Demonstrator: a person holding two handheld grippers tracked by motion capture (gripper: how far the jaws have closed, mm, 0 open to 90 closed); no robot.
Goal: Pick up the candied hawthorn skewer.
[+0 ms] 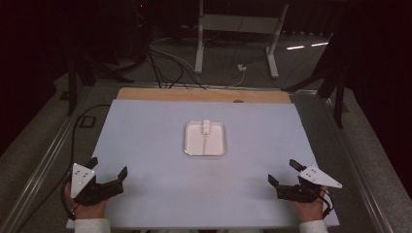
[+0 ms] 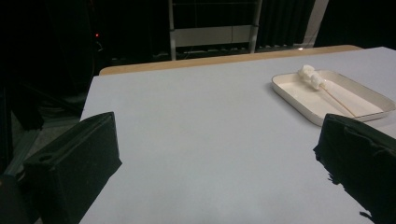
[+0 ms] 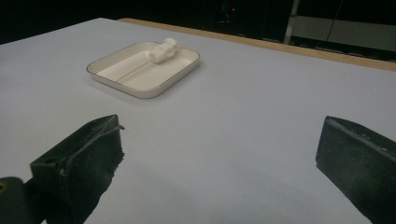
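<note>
I see both my left gripper point(image 1: 108, 167) and right gripper point(image 1: 282, 171) spread wide and empty at the table's point(image 1: 145, 145) near corners; the marshmallow skewer point(image 1: 206, 129) lies in the white tray point(image 1: 190, 145) mid-table.

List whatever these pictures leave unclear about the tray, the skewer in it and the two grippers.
- White pieces on the skewer: too small and pale against the tray in the high view; what they are stays unclear.
- Skewer's near end: in the left gripper view, hidden behind one black jaw.
- Left gripper and right gripper: both open; in the gripper views, the jaws are cut off by the bottom edge.
- Room behind the table: too dark.
</note>
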